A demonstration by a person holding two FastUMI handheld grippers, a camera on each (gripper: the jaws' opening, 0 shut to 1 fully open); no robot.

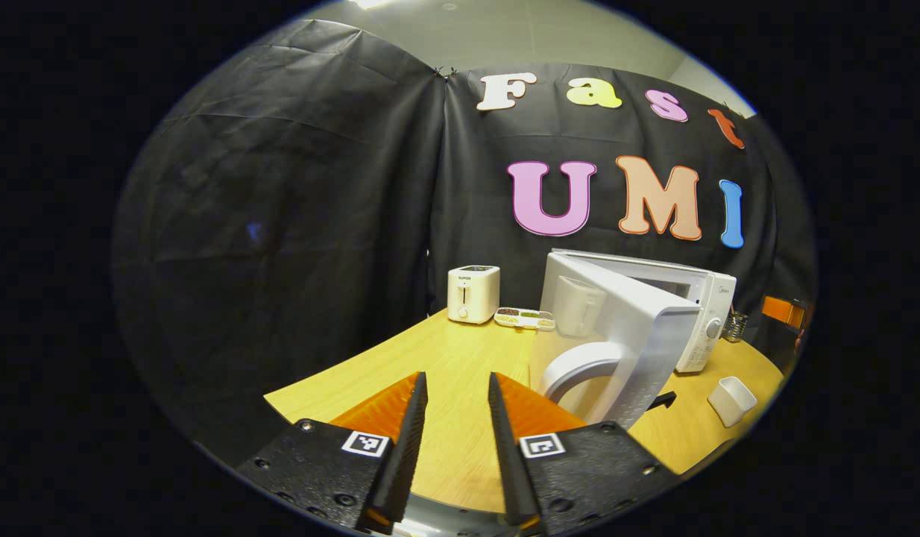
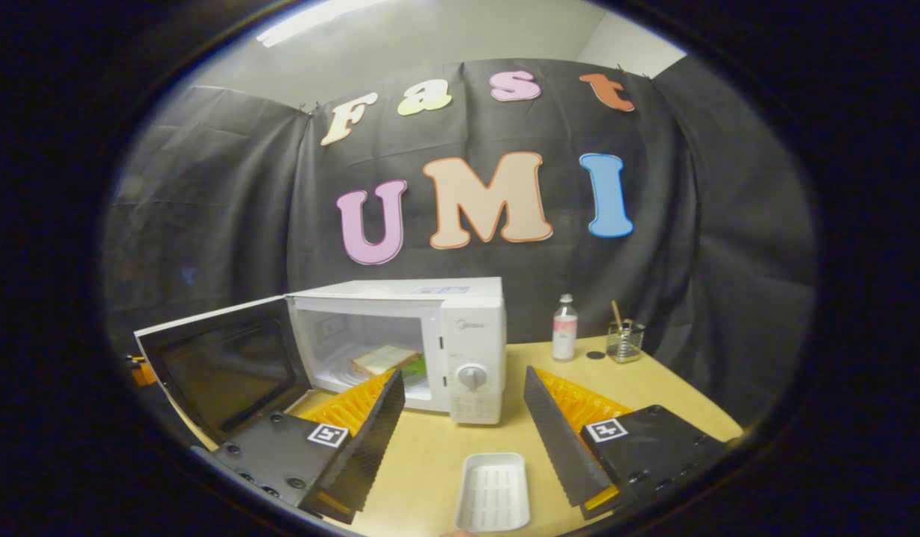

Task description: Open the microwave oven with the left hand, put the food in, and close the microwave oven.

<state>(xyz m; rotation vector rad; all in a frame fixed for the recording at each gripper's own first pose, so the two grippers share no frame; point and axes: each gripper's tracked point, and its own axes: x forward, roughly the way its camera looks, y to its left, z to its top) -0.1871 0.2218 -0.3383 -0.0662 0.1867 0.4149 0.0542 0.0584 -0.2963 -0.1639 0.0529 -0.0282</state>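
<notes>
Your main risk now is the closing push. The microwave door (image 1: 616, 350) stands wide open, filling the lower right of the left gripper view, just right of your left hand-held gripper (image 1: 458, 395), whose fingers are spread with nothing between them. If you swing that hand-held gripper in fast or catch the door near its hinge, you may shove the whole microwave (image 2: 430, 335) along the bench (image 1: 460, 358) rather than latch it, or the door may bounce back unlatched. A finger could also snag on the door's curved handle.

The food (image 2: 385, 360), which looks like a slice of bread on something green, already lies on the floor of the microwave's cavity, left of centre in the right gripper view. It sits just above and beyond the left finger of your right hand-held gripper (image 2: 464, 399), apart from it. That hand-held gripper is also spread and empty. Below it, at the bottom centre, lies an empty white tray (image 2: 493, 492) on the bench; mind you don't knock it as you pull away.
</notes>
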